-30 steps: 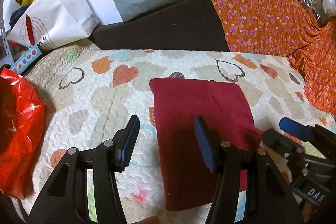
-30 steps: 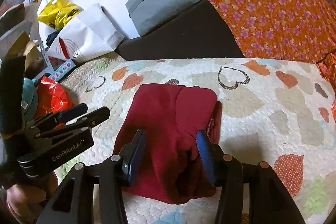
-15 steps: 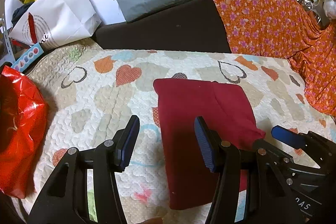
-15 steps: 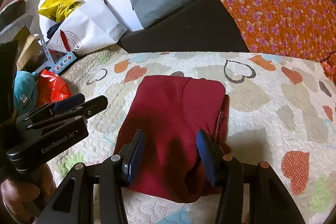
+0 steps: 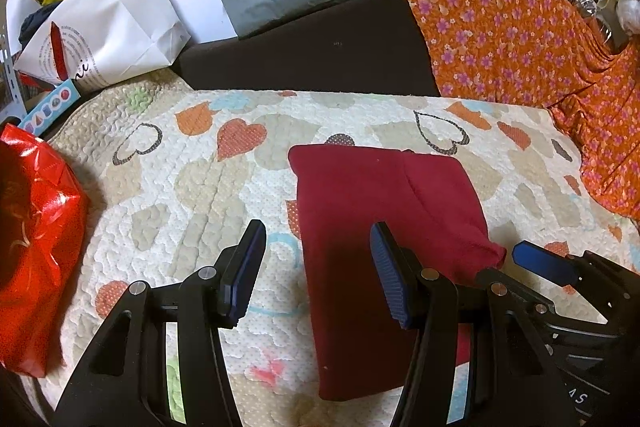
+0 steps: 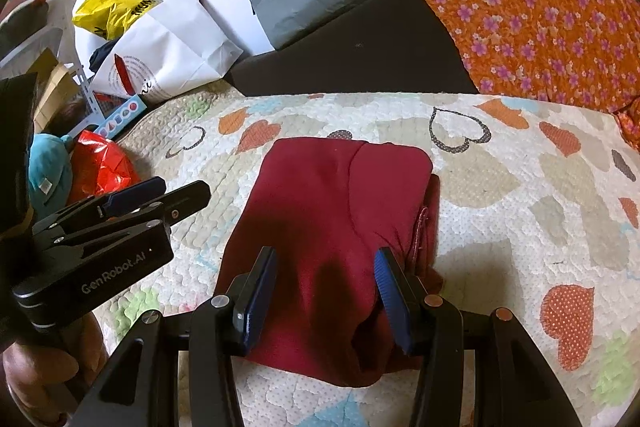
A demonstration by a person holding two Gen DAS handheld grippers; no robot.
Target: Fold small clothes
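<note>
A: The right tongs (image 6: 324, 291) have slid a bit over the folded dark red soft cloth (image 6: 336, 227), so it looks bigger now.

B: Are they holding it?

A: No. Both the left tongs (image 5: 316, 267) and the right stand apart, holding nothing. The cloth lies on the heart-patterned quilt (image 5: 180, 187), just ahead of both. I think it's nearly folded.

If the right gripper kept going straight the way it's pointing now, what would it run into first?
Most likely the folded dark red garment. The right gripper is open and angled down, with the cloth filling the gap between its fingers. Depth is hard to judge, but nothing else seems to lie in between; the heart-patterned quilt is underneath.
</note>
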